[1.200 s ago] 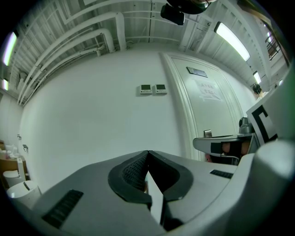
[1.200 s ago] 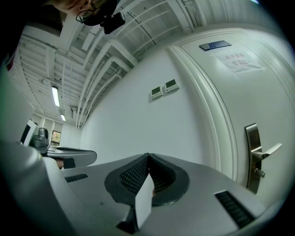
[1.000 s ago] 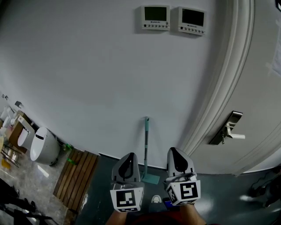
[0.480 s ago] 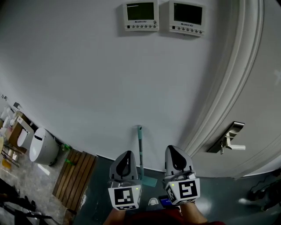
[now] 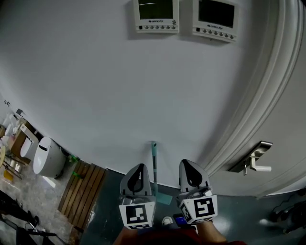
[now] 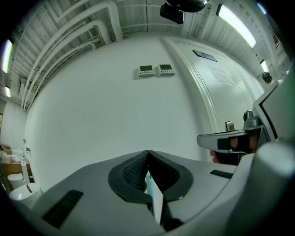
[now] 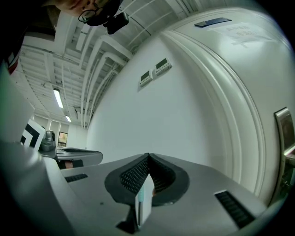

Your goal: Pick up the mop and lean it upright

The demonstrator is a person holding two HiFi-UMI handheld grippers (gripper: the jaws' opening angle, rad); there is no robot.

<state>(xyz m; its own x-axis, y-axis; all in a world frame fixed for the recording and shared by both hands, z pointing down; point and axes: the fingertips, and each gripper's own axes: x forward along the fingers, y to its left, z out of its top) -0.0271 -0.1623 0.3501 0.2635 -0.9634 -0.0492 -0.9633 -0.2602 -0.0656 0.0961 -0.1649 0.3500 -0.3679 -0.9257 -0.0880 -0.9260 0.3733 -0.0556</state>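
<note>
A: Status on the mop (image 5: 154,162)?

B: Leaning upright against the wall (image 5: 95,86), teal handle near vertical, head down on the dark floor (image 5: 234,210) at the wall's foot. Sits between the two grippers in the head view, beyond their tips, touched by neither.

A: Fingers?

B: Closed pad to pad on the left gripper (image 5: 138,168), clamping nothing. Only a teal sliver through the slot under its tips in the left gripper view, likely the handle further ahead. Same for the right gripper (image 5: 191,166): shut and empty.

A: Changed over the last second?

B: Not the mop — same lean, same stretch of wall as far as visible. Only the framing: wall panels (image 5: 156,14) larger and nearer the top edge, door handle (image 5: 251,160) lower and further right, top of the mop lower in frame. Reads as stepping in toward the wall with both grippers carried along, level and side by side. Shut at every step.

A: Meaning for the task?

B: Looks already done, judging by the pose — upright, supported, released. Just back off without knocking it. Could slide on that smooth floor if bumped.
</note>
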